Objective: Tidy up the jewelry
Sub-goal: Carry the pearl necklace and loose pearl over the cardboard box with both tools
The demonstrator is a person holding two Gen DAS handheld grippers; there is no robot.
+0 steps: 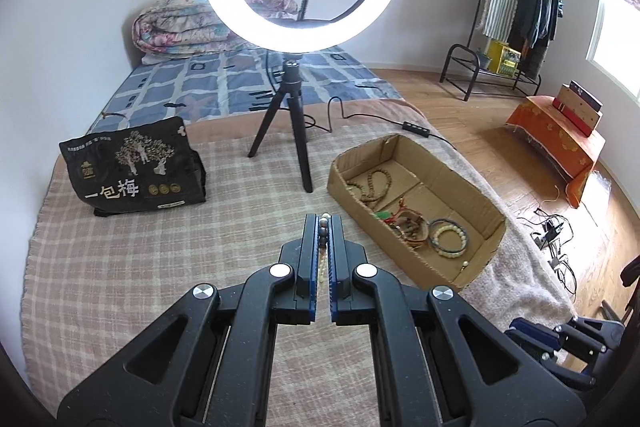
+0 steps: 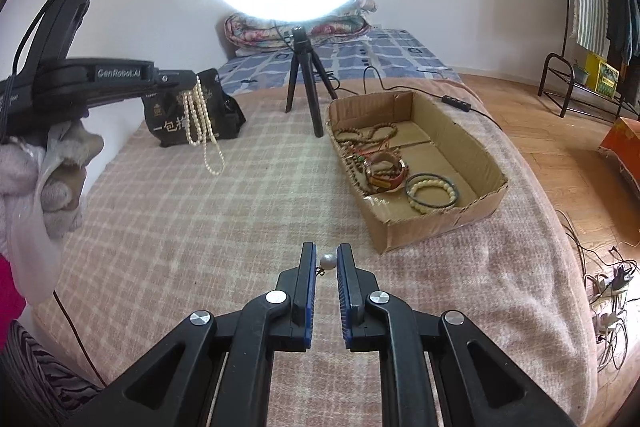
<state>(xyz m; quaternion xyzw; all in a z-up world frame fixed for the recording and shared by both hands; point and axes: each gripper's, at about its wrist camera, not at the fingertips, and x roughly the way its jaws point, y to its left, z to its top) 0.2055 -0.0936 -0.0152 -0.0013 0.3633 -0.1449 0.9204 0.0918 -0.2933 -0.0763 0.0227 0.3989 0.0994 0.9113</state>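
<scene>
Left gripper (image 1: 323, 227) has its fingers clamped on a pearl necklace (image 2: 200, 123); in its own view you only see a few beads squeezed between the pads, the rest is hidden. From the right wrist view the strands dangle in loops above the checked blanket (image 2: 200, 227). Right gripper (image 2: 326, 259) sits narrowly parted around a single pearl earring (image 2: 328, 261), can't tell if it's actually pinched. The cardboard box (image 2: 440, 227) holds wooden bead strings (image 2: 368, 133) and pale bead bracelets (image 2: 432, 193).
</scene>
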